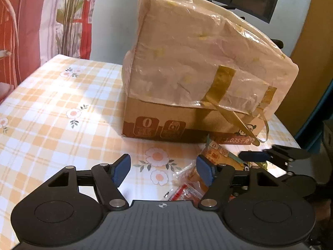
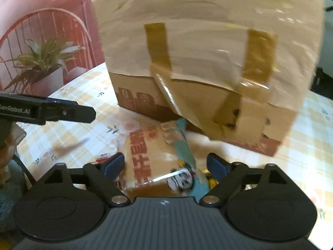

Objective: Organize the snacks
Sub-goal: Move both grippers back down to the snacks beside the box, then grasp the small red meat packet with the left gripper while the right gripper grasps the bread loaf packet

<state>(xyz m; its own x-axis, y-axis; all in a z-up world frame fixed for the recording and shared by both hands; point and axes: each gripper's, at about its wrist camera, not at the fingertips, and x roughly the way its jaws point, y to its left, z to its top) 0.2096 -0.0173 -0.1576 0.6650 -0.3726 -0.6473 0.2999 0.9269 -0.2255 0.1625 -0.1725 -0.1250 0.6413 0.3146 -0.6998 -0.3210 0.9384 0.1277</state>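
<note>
Snack packet lying loose between parted right fingers, cardboard box behind.

The orange snack packet [image 2: 158,156] lies flat on the checked counter [image 2: 68,137] between the right gripper [image 2: 165,164]'s released fingers, untouched, its top pointing to 12 o'clock at the cardboard box [image 2: 199,66]. Large red characters run down it; I cannot read them. The left gripper [image 1: 163,169] is released too, small wrappers [image 1: 187,189] at its 4 o'clock. The box reads "1.035"; the left gripper's side reads "GenRobot.AI".

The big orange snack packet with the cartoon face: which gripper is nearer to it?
Right. The right gripper is open, straddling the orange snack packet; the left gripper is open beside it, over the tablecloth.
</note>
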